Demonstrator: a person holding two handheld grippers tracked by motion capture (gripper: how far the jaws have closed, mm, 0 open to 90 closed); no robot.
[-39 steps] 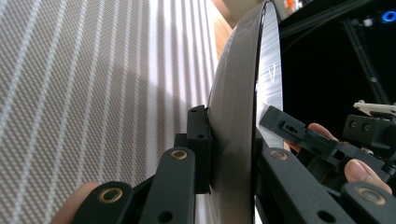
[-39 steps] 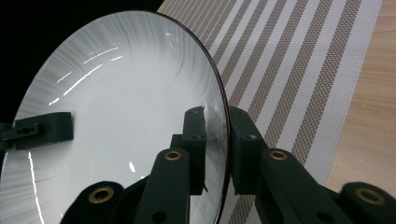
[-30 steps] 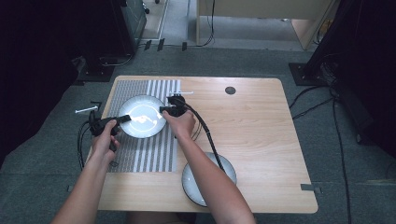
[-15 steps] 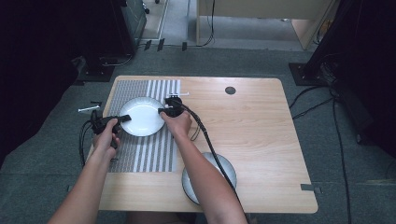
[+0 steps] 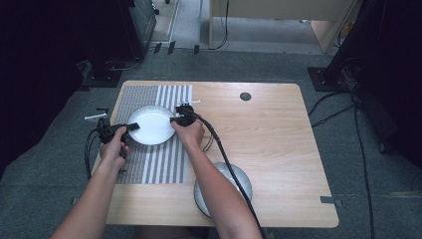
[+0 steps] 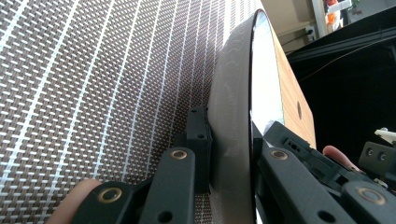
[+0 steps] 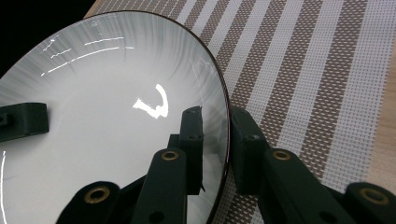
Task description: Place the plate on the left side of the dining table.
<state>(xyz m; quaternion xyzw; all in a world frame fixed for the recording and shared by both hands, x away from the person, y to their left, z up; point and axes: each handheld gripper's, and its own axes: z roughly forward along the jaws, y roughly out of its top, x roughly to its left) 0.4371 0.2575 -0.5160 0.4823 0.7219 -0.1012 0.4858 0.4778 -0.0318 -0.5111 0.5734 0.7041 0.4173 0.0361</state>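
A white plate (image 5: 152,124) with a dark rim lies over the striped placemat (image 5: 154,164) at the table's left. My left gripper (image 5: 130,128) is shut on its left rim. In the left gripper view the plate (image 6: 233,93) is edge-on, and the left gripper (image 6: 231,140) has one jaw on each face. My right gripper (image 5: 175,119) is shut on the right rim and has just closed a little tighter. In the right gripper view the right gripper (image 7: 215,126) straddles the plate's (image 7: 93,116) edge. I cannot tell whether the plate touches the mat.
A grey plate (image 5: 236,175) sits near the front edge, partly under my right forearm. A small white utensil (image 5: 191,101) lies beyond the placemat, and another white utensil (image 5: 94,117) lies left of the table. A round hole (image 5: 245,96) marks the far side. Cables trail from both grippers.
The right hand has sunk slightly with the plate's right rim, and the plate's glare has shifted. The left hand has kept still.
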